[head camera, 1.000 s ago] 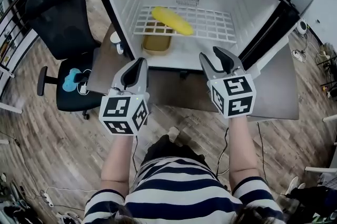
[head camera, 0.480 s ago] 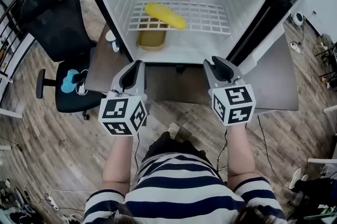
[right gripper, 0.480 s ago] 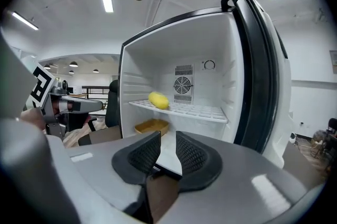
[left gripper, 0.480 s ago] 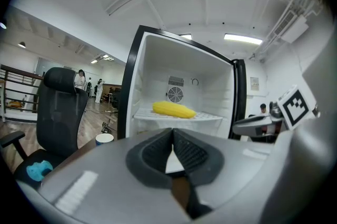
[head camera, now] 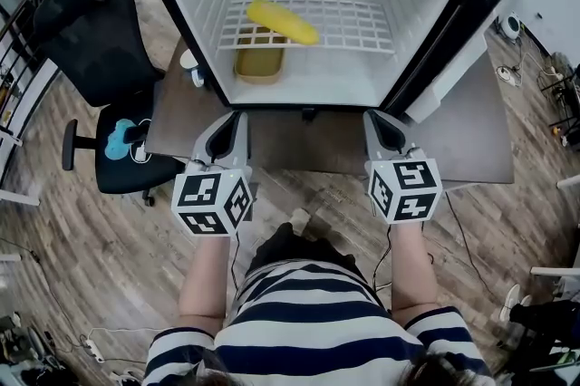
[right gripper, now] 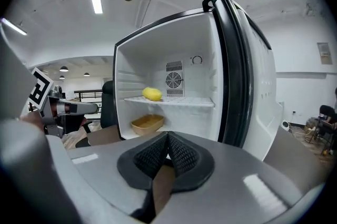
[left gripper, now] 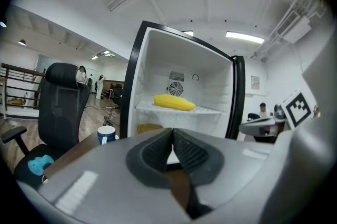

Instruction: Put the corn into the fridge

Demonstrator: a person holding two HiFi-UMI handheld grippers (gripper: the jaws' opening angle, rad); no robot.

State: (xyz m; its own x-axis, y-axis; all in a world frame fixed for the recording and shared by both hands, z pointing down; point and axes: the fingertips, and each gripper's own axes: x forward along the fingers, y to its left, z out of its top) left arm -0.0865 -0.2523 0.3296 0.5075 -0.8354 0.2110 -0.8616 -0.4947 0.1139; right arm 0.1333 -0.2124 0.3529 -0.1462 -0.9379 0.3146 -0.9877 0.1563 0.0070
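Observation:
The yellow corn (head camera: 283, 22) lies on the white wire shelf (head camera: 362, 29) inside the open fridge (head camera: 308, 99); it also shows in the left gripper view as corn (left gripper: 174, 102) and in the right gripper view as corn (right gripper: 152, 94). Both grippers hover in front of the fridge, well short of it. My left gripper (head camera: 233, 123) is shut and empty, its pads together (left gripper: 172, 150). My right gripper (head camera: 382, 126) is shut and empty too, jaws closed (right gripper: 167, 152).
A tan bowl (head camera: 258, 65) sits on the fridge floor under the shelf. The fridge door (head camera: 471, 40) stands open at right. A cup (head camera: 189, 62) stands on the brown table (head camera: 190, 117). A black office chair (head camera: 91, 58) is at the left.
The right gripper's jaws have closed from open to shut. Both grippers have drawn back from the fridge towards the person and sunk a little.

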